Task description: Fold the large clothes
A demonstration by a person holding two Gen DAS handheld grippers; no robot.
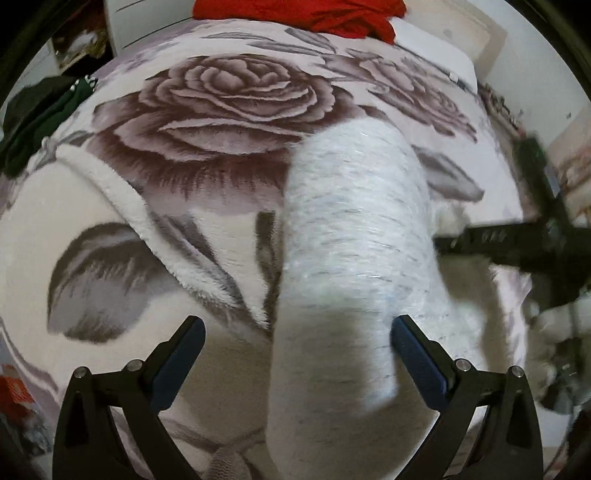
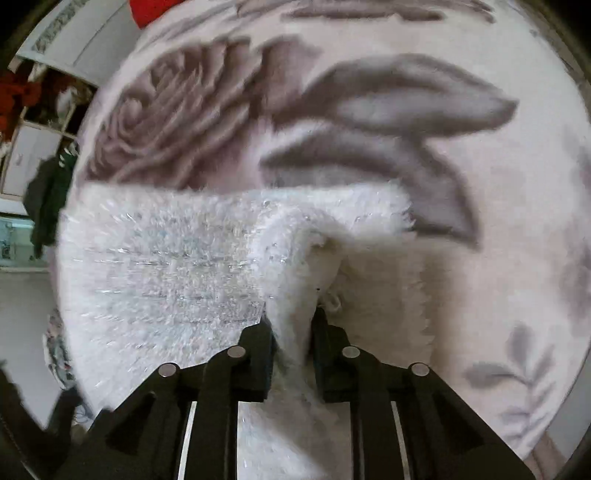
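- Left wrist view, far left: one dark green garment (image 1: pixel 40 118) lies bunched at the left edge of the bed, apparently set aside, off the working area.
- One rose-printed blanket (image 1: pixel 236 110) covers the bed and carries everything.
- One red garment (image 1: pixel 306 14) sits at the far edge of the blanket, likely waiting its turn.
- One fuzzy white sweater (image 1: pixel 354 229) lies across the middle of the blanket; a long sleeve-like part runs toward the camera between the fingers.
- Left gripper (image 1: pixel 297 341) has its fingers spread wide with the sweater between them, not pinched; I judge it is poised to take hold.
- Right gripper (image 2: pixel 293 350), in the right wrist view, has its fingers closed on a bunched fold of the sweater (image 2: pixel 166 266), probably to lift that part over for a fold.
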